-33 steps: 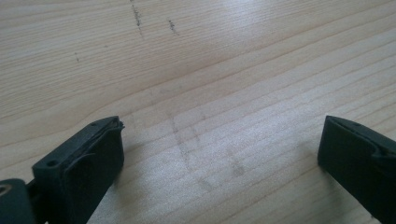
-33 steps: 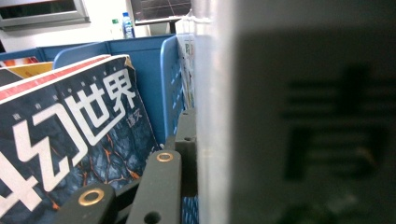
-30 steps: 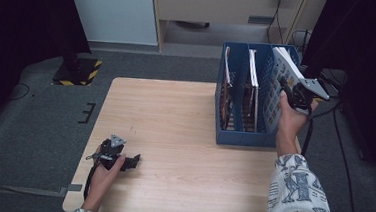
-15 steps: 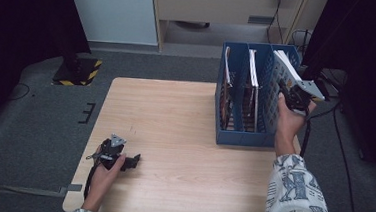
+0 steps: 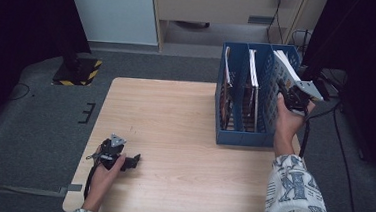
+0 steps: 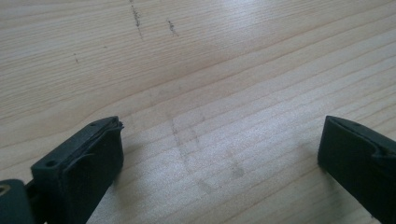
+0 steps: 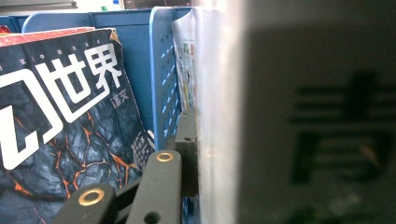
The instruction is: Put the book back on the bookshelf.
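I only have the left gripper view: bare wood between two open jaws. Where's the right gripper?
Observer: The right gripper is at the blue file rack, by its rightmost compartment.
Operator: Holding anything?
Observer: Yes, its jaws are closed on a white magazine that stands tilted in that compartment.
Operator: Are the other slots free?
Observer: No. A left magazine and a middle magazine each stand in their own slot.

- Overhead light brightens the wooden table [image 5: 184,131]; the surroundings fall dark.
- A close magazine [image 7: 317,116] blurs out of focus.
- Soft glare streaks the woodgrain between the left gripper's [image 6: 219,158] shadowed jaws.
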A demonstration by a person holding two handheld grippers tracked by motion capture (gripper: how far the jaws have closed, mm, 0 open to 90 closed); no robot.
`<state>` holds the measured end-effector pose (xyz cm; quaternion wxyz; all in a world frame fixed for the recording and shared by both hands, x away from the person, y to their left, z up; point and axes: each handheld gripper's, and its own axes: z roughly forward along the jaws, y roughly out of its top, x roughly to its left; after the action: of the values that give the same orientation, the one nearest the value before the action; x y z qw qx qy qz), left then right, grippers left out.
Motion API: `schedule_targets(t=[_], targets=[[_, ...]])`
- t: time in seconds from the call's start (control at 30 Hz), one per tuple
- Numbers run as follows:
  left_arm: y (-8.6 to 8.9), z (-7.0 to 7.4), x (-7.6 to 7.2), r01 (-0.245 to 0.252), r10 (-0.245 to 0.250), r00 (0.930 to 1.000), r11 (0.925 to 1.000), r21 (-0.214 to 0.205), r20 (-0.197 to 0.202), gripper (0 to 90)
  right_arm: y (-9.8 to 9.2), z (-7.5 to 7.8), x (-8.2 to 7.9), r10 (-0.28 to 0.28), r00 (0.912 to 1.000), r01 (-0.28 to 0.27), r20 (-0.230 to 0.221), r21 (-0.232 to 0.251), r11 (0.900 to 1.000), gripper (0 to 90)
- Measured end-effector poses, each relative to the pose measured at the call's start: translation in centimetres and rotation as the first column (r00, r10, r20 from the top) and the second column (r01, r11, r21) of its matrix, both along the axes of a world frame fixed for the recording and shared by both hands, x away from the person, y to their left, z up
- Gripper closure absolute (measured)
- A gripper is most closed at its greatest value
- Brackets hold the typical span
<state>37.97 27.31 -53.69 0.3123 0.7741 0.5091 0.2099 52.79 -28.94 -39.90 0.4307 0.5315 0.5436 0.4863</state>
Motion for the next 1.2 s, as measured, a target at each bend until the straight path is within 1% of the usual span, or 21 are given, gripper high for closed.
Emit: schedule_targets(t=[0.07,0.17,0.33,0.53,0.67,0.73,0.87,0.93,1.0,1.1,1.2], targets=[[0.0,0.0,0.0,0.0,0.0,1.0,1.0,0.0,0.0,0.0,0.0,0.0,0.0,-0.002,1.0,0.002,0.0,0.004,1.0,73.6],[0.0,0.0,0.0,0.0,0.0,1.0,1.0,0.0,0.0,0.0,0.0,0.0,-0.1,0.001,1.0,-0.001,0.002,-0.003,1.0,73.5],[0.0,0.0,0.0,0.0,0.0,1.0,1.0,0.0,0.0,0.0,0.0,0.1,-0.1,0.001,0.9999,-0.001,0.012,0.004,1.0,73.5],[0.0,0.0,0.0,-0.001,0.001,1.0,1.0,-0.001,0.0,0.0,0.1,0.3,0.3,0.005,0.9998,-0.005,0.017,0.002,1.0,73.5],[0.0,0.0,0.0,-0.002,0.002,1.0,1.0,0.0,0.0,0.0,0.2,-0.2,0.5,0.01,0.9999,-0.01,0.008,0.004,0.9999,73.6],[0.0,0.0,0.0,-0.003,0.003,1.0,1.0,0.0,0.0,0.0,0.2,-0.3,0.6,0.007,0.9999,-0.007,0.011,0.007,1.0,73.5],[0.0,0.0,0.0,-0.003,0.003,1.0,1.0,0.0,0.0,0.0,0.3,-0.2,0.8,0.004,1.0,-0.004,0.008,0.011,0.9999,73.6],[0.0,0.0,0.0,-0.002,0.002,1.0,1.0,0.0,0.0,0.0,0.3,-0.2,0.9,-0.003,0.9998,0.002,0.018,0.015,0.9999,73.5],[0.0,0.0,0.0,-0.003,0.003,1.0,1.0,0.0,0.0,0.0,0.3,-0.3,0.9,-0.002,0.9998,0.002,0.019,0.016,0.9999,73.5],[0.0,0.0,0.0,-0.003,0.003,1.0,1.0,0.001,0.0,0.0,0.4,-0.7,0.9,0.008,0.9995,-0.008,0.03,0.015,0.9999,73.3],[0.0,0.0,0.0,-0.004,0.004,1.0,1.0,0.0,0.001,0.0,0.5,-0.8,0.9,0.015,0.9995,-0.015,0.026,0.013,0.9998,73.3]])
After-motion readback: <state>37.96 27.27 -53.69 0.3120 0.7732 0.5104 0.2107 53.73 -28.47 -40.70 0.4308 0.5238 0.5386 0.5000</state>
